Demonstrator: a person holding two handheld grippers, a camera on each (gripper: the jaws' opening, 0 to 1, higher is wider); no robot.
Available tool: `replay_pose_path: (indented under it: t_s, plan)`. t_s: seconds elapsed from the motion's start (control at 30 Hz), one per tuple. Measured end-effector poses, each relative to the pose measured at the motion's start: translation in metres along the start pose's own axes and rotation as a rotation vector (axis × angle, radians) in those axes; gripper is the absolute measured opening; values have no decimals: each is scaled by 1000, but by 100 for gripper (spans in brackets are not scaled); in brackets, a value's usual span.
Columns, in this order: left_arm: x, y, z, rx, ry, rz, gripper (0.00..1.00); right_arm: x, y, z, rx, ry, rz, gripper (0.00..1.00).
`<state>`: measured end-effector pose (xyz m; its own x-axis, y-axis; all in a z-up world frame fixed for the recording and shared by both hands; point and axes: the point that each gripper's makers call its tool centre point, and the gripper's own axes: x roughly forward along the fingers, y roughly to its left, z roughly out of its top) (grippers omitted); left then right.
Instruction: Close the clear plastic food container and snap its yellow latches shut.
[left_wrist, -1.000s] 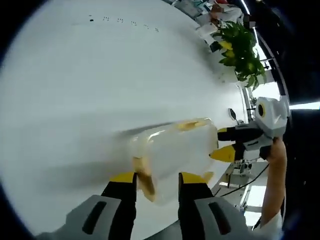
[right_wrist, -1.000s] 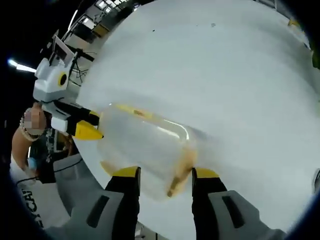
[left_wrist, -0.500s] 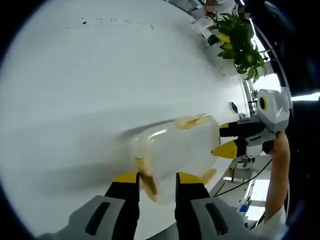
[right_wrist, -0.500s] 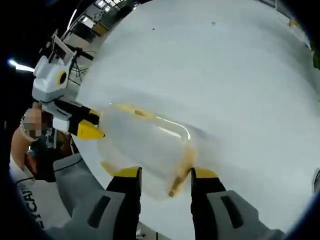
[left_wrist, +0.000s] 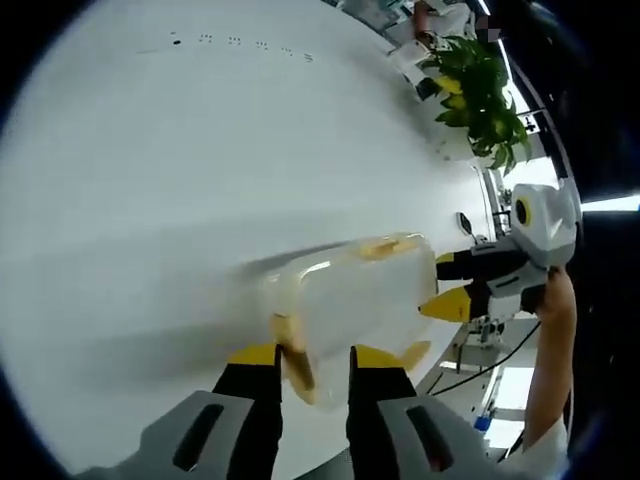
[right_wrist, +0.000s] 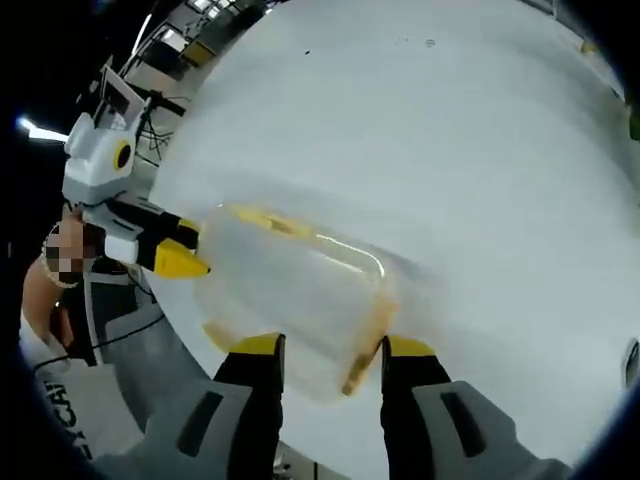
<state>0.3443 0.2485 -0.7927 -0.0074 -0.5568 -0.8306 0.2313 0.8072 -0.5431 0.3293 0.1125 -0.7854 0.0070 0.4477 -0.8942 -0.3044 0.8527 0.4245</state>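
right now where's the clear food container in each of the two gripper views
Left gripper view: the clear container sits low and centre on the white table, its near end between the left gripper jaws.
Right gripper view: the container sits low and centre-left, its near end between the right gripper jaws.
Shared landmark: the white table; in each view the other gripper meets the container's far end.
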Motion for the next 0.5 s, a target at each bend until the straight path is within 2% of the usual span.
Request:
replay_pose_path:
  t_s: [0.27,0.5]
  plan:
    - [0,3,0,-16,23,-22,14,-2,-1,-3,0,2,-15,35]
    - [0,1,-2,-33,13,-29,11,1,-2,-5,19,12,-1,38]
